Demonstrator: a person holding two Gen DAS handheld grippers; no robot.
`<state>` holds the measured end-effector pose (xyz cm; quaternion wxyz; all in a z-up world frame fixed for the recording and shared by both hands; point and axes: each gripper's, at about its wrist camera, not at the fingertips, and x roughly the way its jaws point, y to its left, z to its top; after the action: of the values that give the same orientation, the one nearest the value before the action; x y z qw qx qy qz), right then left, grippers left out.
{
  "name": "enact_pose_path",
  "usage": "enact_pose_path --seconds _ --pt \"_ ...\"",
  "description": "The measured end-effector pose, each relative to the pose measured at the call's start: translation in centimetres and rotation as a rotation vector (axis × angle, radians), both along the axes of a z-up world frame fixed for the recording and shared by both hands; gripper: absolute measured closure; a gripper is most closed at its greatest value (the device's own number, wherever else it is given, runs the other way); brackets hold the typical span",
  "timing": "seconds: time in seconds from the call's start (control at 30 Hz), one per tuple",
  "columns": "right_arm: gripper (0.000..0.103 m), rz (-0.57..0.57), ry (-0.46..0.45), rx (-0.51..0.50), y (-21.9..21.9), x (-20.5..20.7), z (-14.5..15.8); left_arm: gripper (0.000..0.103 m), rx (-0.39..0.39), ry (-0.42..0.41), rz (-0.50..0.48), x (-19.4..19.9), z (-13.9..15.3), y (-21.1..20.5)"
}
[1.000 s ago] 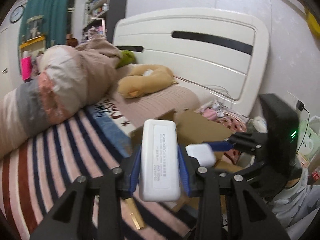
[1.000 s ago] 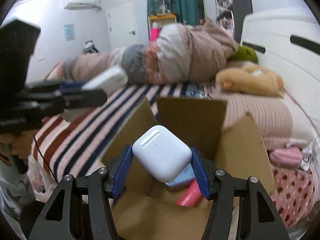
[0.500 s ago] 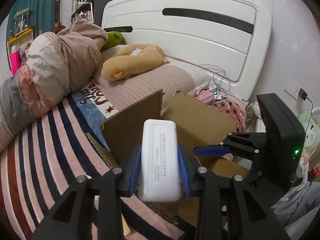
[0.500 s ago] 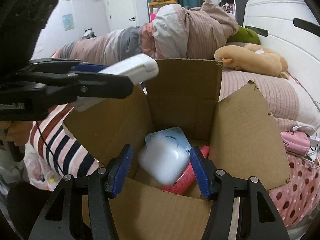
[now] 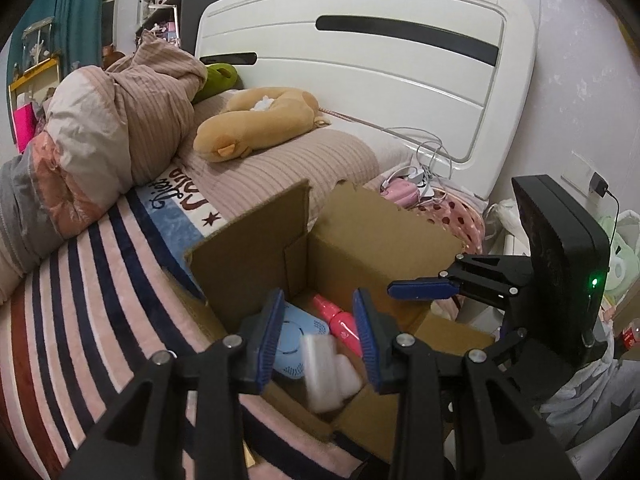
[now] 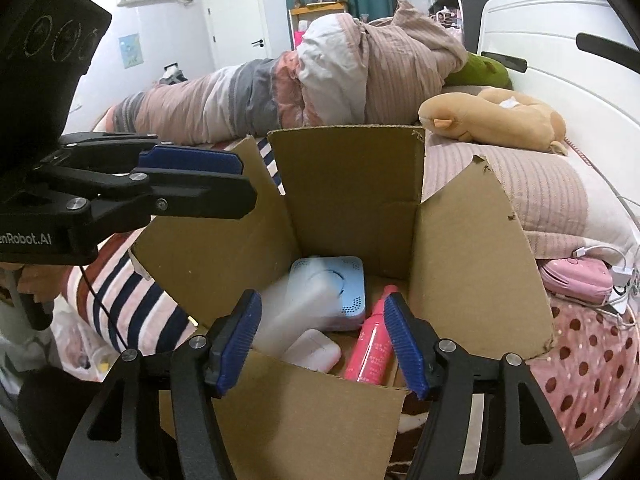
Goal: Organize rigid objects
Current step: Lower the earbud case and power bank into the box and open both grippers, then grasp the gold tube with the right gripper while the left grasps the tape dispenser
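An open cardboard box (image 6: 352, 184) (image 5: 372, 240) stands on the bed. Inside lie a light blue square device (image 6: 344, 284) (image 5: 290, 340), a pink bottle (image 6: 372, 348) (image 5: 340, 320) and a white earbud case (image 6: 314, 350). A white power bank (image 5: 320, 372) (image 6: 294, 312) is blurred, falling into the box. My left gripper (image 5: 318, 336) is open and empty above the box; it also shows in the right wrist view (image 6: 240, 184). My right gripper (image 6: 322, 340) is open and empty over the box's near flap; it also shows in the left wrist view (image 5: 388, 290).
The box sits on a striped blanket (image 5: 80, 300). A rolled duvet (image 5: 100, 120), a tan plush pillow (image 5: 256, 124) and a white headboard (image 5: 360, 60) lie behind. A pink pouch with cables (image 6: 576, 280) and a polka-dot cloth (image 6: 584, 360) are to the right.
The right gripper let the earbud case drop into the box. The left gripper moved over the box, opened, and the power bank is falling in.
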<state>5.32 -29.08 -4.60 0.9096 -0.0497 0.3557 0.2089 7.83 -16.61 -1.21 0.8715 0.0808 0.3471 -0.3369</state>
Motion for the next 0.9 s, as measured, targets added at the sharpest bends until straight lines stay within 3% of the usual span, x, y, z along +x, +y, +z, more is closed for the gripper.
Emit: enact_pose_path --seconds 0.13,0.27,0.5,0.67,0.8,0.9 --pt "0.042 -0.001 -0.002 -0.012 0.1 -0.1 0.2 0.07 -0.022 -0.005 0.005 -0.3 0.5 0.8" --pt "0.042 -0.005 -0.003 -0.021 0.6 -0.3 0.9 0.059 -0.047 -0.042 0.037 -1.1 1.6 2.8" --pt "0.042 0.056 -0.056 0.011 4.1 -1.9 3.5 0.05 -0.072 -0.098 0.171 -2.2 2.5 9.8" --pt "0.042 0.133 -0.085 0.052 9.1 -2.8 4.5 0.047 -0.058 -0.101 0.269 -2.2 0.7 15.3" --pt "0.042 0.177 -0.062 0.031 13.8 -2.7 3.6 0.037 -0.069 -0.05 0.273 -1.3 -2.2 19.2" --pt "0.042 0.187 -0.014 -0.013 16.8 -1.9 1.9 0.037 -0.078 -0.012 0.248 -0.4 -4.7 21.1"
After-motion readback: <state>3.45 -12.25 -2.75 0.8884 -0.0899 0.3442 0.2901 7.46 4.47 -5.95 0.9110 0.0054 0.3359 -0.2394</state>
